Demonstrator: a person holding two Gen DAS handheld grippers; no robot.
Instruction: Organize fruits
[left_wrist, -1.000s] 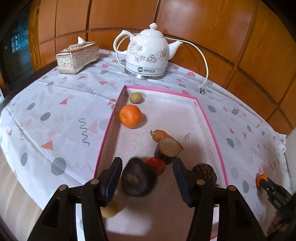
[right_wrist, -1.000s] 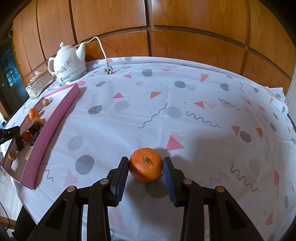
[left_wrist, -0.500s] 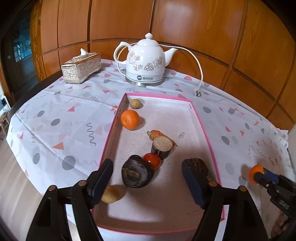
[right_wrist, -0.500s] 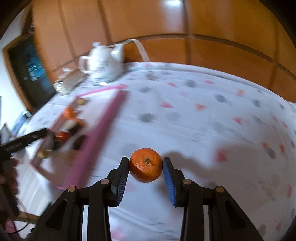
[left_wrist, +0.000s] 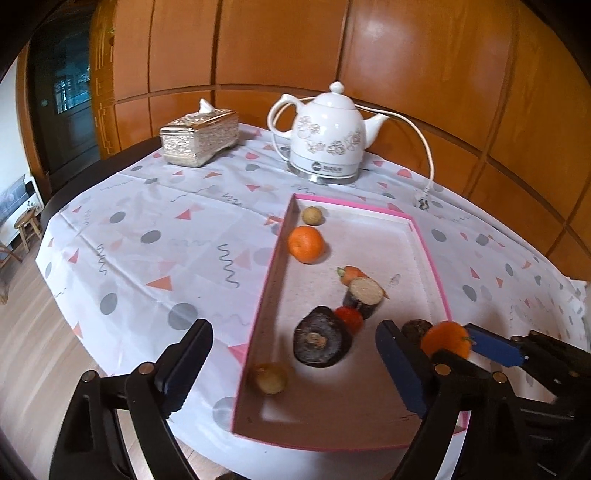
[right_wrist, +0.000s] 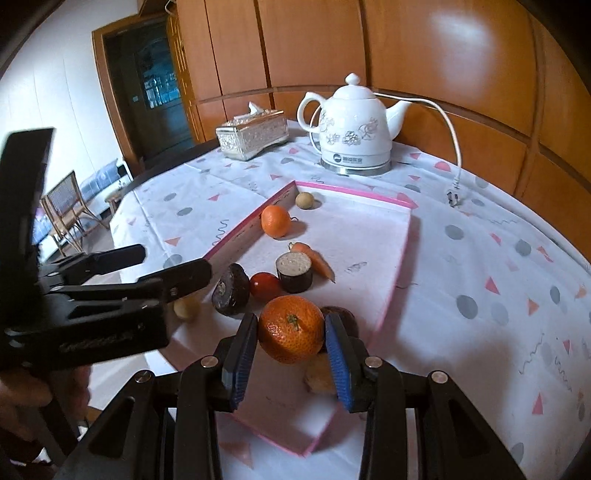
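Right wrist: fruit-filled pink tray (right_wrist: 400, 275)

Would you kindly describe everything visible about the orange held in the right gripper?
The held orange is round, bright orange, with dimpled peel and a small green stem scar facing the camera. The right gripper clamps it between blue pads on both sides, holding it in the air above the near end of the pink tray. A dark fruit and a pale one lie behind and below it.
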